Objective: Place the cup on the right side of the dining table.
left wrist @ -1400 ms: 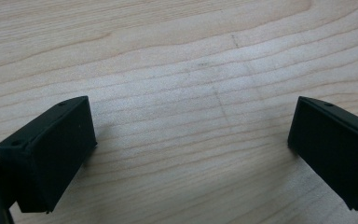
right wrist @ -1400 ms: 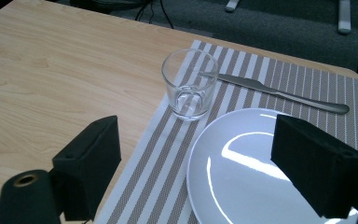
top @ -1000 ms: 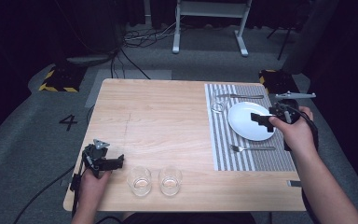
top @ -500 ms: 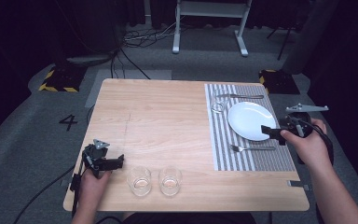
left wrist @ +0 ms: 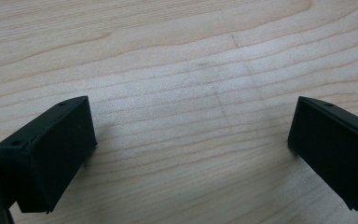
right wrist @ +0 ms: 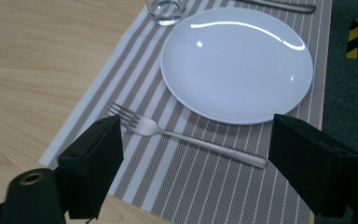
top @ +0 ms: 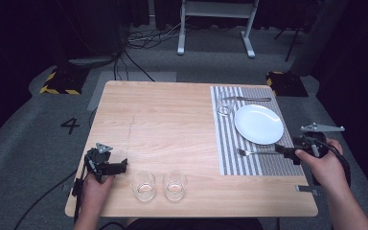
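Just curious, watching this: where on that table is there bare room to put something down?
The wide wood of the table left of the striped placemat is bare. Crowded: the placemat, with plate, fork, knife and small glass, and the near edge by two glasses.

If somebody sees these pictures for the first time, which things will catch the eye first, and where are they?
The white plate stands out first, bright on the striped placemat at the table's right side, with a fork lying just in front of it. The right gripper hovers open over that fork. Two empty glasses stand side by side at the near edge, next to the left gripper.
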Tool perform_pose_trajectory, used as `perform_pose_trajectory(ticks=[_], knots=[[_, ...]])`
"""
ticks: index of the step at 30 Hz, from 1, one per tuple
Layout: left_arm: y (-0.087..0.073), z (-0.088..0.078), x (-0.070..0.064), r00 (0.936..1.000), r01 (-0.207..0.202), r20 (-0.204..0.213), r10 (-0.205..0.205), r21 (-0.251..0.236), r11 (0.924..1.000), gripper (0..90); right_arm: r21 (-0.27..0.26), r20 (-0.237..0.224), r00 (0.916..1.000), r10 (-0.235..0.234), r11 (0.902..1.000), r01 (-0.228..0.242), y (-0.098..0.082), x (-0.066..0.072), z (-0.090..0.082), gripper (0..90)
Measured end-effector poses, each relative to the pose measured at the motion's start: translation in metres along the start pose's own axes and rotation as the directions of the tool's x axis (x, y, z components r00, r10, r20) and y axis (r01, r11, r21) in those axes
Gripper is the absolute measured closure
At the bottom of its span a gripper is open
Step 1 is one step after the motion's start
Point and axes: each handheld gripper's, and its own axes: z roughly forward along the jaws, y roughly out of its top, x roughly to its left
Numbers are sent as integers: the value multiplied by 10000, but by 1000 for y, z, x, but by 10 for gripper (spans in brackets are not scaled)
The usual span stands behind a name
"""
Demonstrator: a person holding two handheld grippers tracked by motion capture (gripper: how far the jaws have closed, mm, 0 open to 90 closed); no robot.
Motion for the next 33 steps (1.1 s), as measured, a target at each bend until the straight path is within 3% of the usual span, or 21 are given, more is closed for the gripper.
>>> perform_pose_trajectory(ticks=[17, 28, 33], knots=[[0, 0, 0, 10000, -12, -1, 12, -2, 10000, 10, 314, -229, 9982, 556, 9980, -549, -60, -1, 25, 181], [0, 0, 0, 10000, 3, -23, -3, 3, 10000, 10, 543, -36, 9986, 528, 9971, -525, -86, 2, 44, 184], [0, 0, 0, 10000, 4, -24, -4, 2, 10000, 9, 370, 3, 9984, 567, 9977, -566, -96, 6, 53, 184]])
